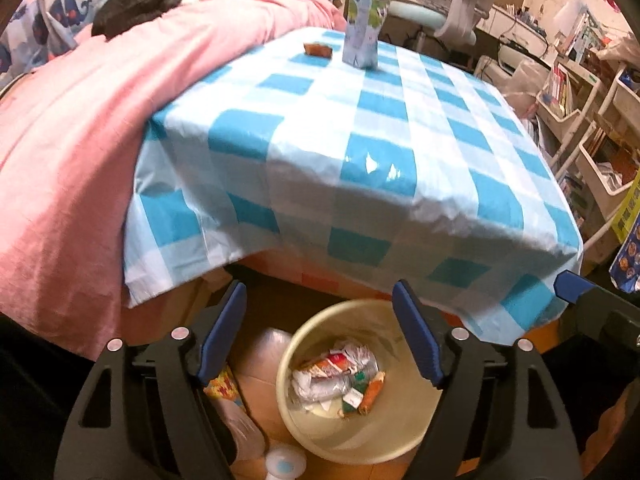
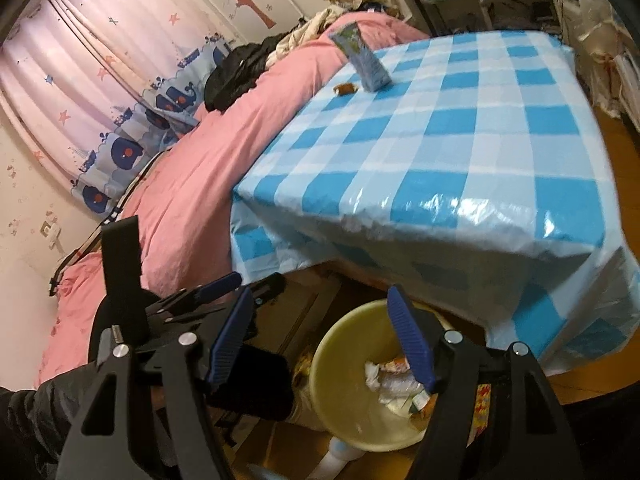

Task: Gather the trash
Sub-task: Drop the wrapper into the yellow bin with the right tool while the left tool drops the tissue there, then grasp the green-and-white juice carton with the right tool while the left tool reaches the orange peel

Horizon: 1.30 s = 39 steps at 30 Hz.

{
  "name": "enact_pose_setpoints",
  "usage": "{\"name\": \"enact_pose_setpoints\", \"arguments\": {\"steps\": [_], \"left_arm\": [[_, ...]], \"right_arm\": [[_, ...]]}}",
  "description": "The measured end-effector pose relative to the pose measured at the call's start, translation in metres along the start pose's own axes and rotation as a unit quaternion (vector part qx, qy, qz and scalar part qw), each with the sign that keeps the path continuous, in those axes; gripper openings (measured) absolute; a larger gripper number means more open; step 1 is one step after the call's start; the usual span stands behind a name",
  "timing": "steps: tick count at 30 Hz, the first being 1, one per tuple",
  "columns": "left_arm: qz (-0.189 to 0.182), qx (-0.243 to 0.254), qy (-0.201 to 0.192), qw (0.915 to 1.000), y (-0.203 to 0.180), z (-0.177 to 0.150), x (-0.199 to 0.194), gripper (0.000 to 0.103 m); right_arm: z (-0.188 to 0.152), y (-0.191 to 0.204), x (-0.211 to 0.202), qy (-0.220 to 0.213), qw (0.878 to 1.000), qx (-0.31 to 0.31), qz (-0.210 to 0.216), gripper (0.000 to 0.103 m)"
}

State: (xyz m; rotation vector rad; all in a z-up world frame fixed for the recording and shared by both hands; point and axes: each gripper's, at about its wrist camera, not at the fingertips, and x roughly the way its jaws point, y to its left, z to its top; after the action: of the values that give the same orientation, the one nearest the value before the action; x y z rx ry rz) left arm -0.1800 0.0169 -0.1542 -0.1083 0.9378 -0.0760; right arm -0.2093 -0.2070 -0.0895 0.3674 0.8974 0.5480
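I have both grippers over the round cream plastic bin on the floor, just under the near edge of the table draped in a blue-and-white checked plastic cloth. My left gripper has its blue-padded jaws spread wide with nothing between them; straight below and ahead of the gap sits the bin, and inside it I see crumpled white paper and colourful wrappers lying in a heap. My right gripper also stands wide and empty, its right finger crossing over the bin's rim in view, the same trash showing just beside that pad. Far beyond both jaws, across the table top, a tall pale blue and green drink carton stands upright, and just to its left lies a small orange-brown snack wrapper, near the carton but apart from it. Left of my jaws a pink quilt covers the bed against the table.
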Motion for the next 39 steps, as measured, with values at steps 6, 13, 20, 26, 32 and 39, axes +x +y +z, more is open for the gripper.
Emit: {"name": "enact_pose_setpoints", "arguments": {"steps": [6,13,20,26,32,39], "left_arm": [[-0.002,0.006,-0.033,0.9994,-0.002,0.014,-0.014,0.079],[-0.008,0.007,-0.051,0.9987,0.0,0.029,-0.024,0.08],[-0.005,0.01,-0.078,0.9969,0.011,0.05,-0.035,0.084],[0.003,-0.006,-0.083,0.9966,0.027,0.057,-0.037,0.084],[0.004,-0.003,-0.085,0.9963,0.028,0.059,-0.038,0.086],[0.006,0.015,-0.081,0.9966,0.02,0.074,-0.024,0.087]], "right_arm": [[0.003,-0.002,-0.003,-0.021,1.0,0.002,-0.014,0.069],[0.01,0.008,-0.004,-0.041,0.998,-0.025,-0.042,0.073],[0.015,0.013,0.0,-0.053,0.996,-0.044,-0.065,0.075],[0.014,0.017,0.004,-0.049,0.994,-0.059,-0.078,0.079],[0.017,0.021,0.0,-0.053,0.994,-0.055,-0.079,0.081],[0.036,0.018,0.012,-0.058,0.993,-0.063,-0.077,0.086]]}}
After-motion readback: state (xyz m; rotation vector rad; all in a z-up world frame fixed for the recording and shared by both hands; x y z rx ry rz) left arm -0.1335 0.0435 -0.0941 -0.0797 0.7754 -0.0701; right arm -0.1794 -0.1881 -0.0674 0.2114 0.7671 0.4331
